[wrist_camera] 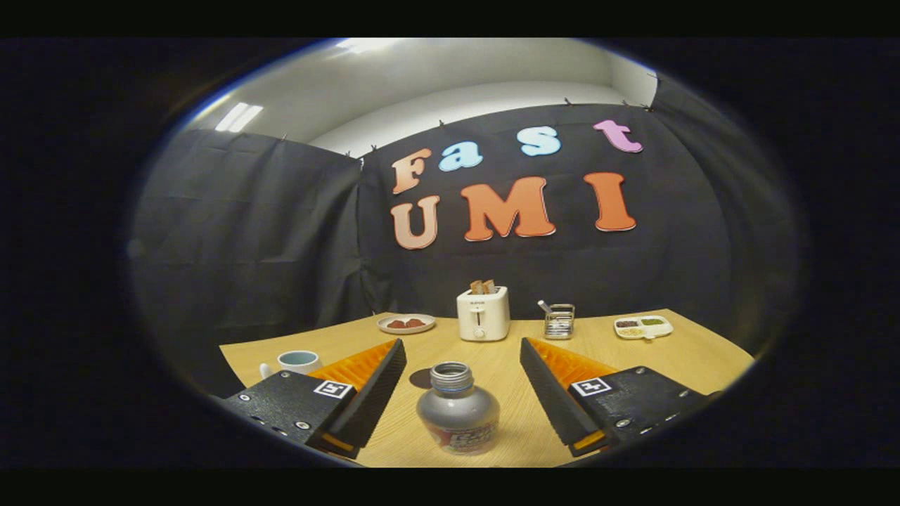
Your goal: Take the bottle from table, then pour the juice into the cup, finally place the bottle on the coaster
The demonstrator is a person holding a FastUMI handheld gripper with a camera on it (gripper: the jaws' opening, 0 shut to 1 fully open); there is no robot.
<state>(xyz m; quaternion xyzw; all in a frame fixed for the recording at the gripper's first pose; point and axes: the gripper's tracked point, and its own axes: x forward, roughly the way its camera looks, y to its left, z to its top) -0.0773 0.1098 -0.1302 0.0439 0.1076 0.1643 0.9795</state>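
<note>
This was a staged recording booth dressed up as a breakfast corner, and not a real kitchen: black cloth hung clipped along its top as walls, with a plain white room wall and ceiling strip lights showing above it. Along the far edge of the wooden table stood a toaster with bread in it, a plate, a wire holder and a divided dish. The gripper hung over the near edge, its fingers spread wide.

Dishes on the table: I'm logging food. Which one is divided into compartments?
The white tray beside the wire holder, beyond the open gripper; the round plate has no dividers.
</note>
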